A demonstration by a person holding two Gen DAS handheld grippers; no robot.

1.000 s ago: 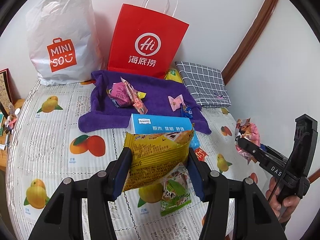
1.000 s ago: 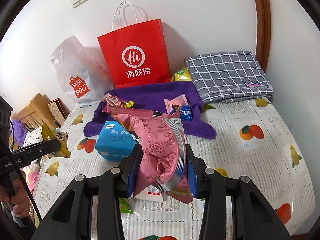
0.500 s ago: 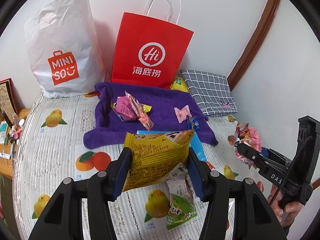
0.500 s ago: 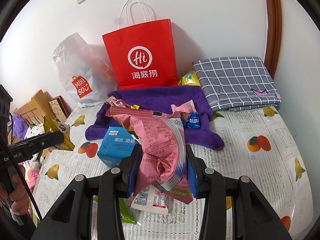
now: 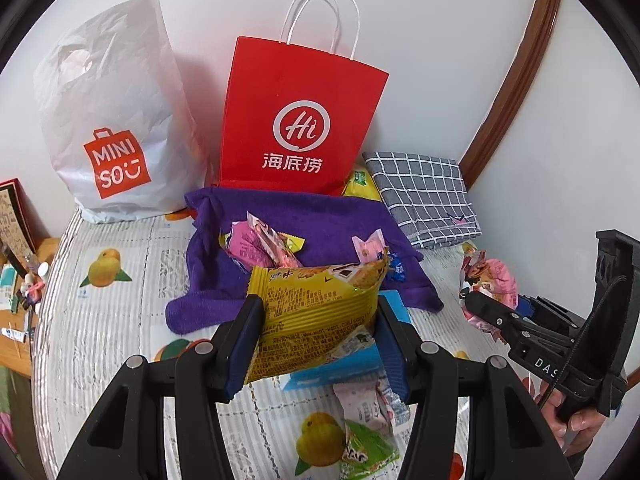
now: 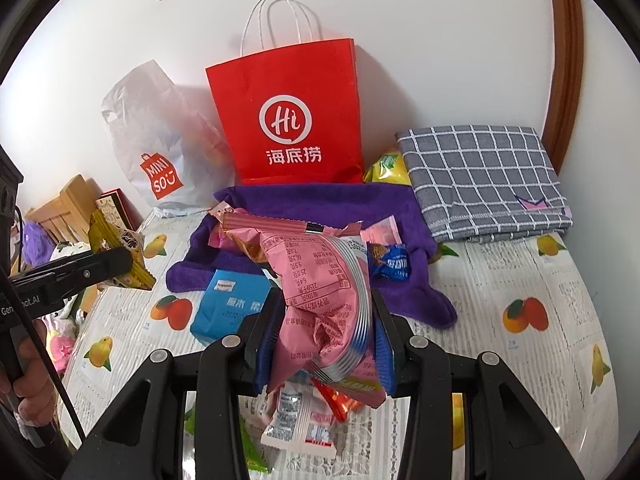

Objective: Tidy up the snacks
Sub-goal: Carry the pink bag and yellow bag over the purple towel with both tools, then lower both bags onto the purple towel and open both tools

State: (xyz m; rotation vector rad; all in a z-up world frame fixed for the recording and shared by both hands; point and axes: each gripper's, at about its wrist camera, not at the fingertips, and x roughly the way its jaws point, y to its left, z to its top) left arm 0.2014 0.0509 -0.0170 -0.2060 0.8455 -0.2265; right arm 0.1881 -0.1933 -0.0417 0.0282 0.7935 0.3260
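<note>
1. both grippers had drifted nearer the red haidilao paper bag (image 5: 296, 120) since a second ago.
2. the left gripper (image 5: 316, 332) clamped a yellow snack packet (image 5: 316, 316) above the blue tissue box (image 6: 228, 304).
3. the right gripper (image 6: 324, 340) squeezed a pink snack bag (image 6: 320, 292), lifted over the purple towel (image 6: 320, 204).

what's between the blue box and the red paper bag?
The purple towel, with loose snack packets lying on it, spans the stretch from the blue box to the red paper bag. Both wrist views show it.
</note>
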